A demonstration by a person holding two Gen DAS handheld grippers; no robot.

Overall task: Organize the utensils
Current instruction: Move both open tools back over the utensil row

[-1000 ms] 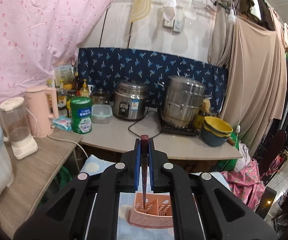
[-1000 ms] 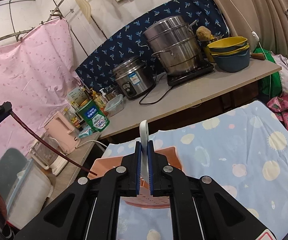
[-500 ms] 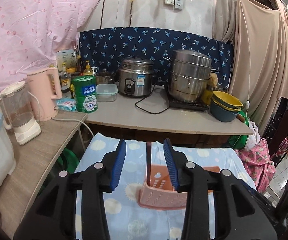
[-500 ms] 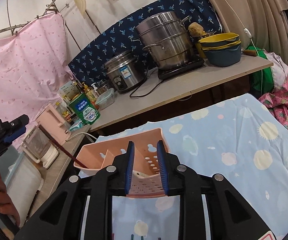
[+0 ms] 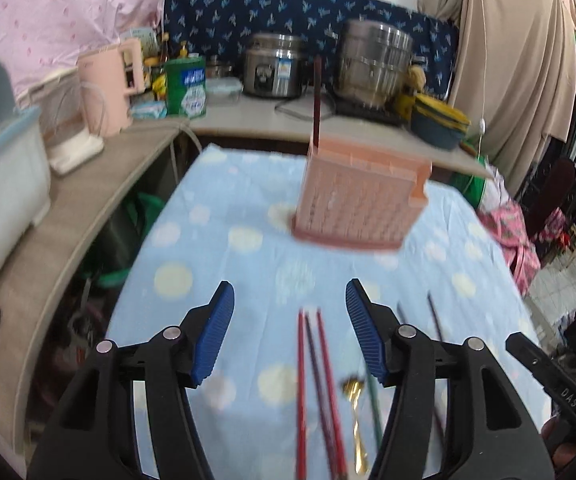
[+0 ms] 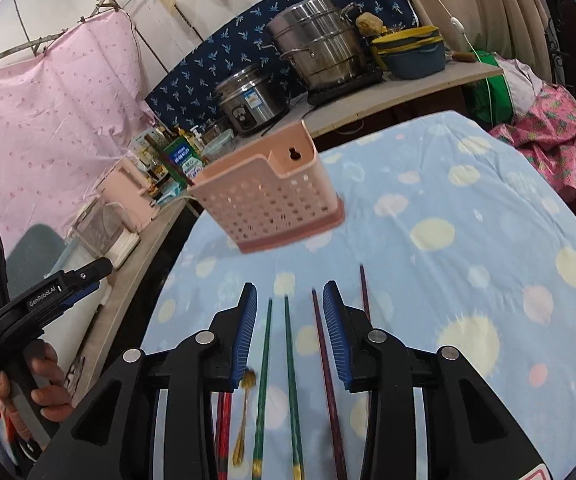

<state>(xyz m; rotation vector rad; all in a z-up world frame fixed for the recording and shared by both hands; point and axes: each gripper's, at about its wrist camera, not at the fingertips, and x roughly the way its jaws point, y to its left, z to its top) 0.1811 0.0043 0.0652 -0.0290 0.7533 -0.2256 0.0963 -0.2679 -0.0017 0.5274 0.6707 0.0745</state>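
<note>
Both tongs have drawn back from the pink holder point(image 5: 357, 204); left tongs point(image 5: 288, 336) and right tongs point(image 6: 289, 332) gape empty.

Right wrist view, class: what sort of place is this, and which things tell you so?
Probably a home kitchen corner: a rice cooker and steel steamer pot stand on a counter, with stacked bowls beside them.

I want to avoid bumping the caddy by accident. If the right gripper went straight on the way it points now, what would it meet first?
Probably the green chopsticks on the blue tablecloth, lying between the open right gripper fingers. The pink utensil caddy stands farther along that line; depth is unclear.
</note>
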